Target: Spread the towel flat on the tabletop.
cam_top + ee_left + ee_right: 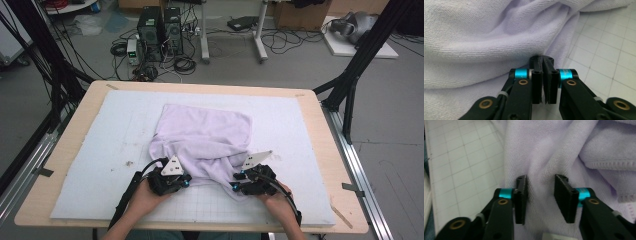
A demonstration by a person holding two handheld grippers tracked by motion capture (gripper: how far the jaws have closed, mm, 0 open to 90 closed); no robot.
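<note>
While both grippers sit at the near edge of the lavender towel (205, 137), left gripper (543, 60) jaws are pressed together w/ tips against a fold; right gripper (540, 182) jaws spread, towel bunched btwn them.

No legible text or labels anywhere

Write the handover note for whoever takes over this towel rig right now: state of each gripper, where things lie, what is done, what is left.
Left gripper: jaws shut at the towel's near-left edge; a pinch of cloth can't be confirmed.
Right gripper: jaws apart over a ridge of cloth, pads not pressing.
Towel: crumpled mid-mat, near edge bunched between the grippers.
Done: both grippers at the near edge.
Left: probably grip, then spread or fold.
</note>
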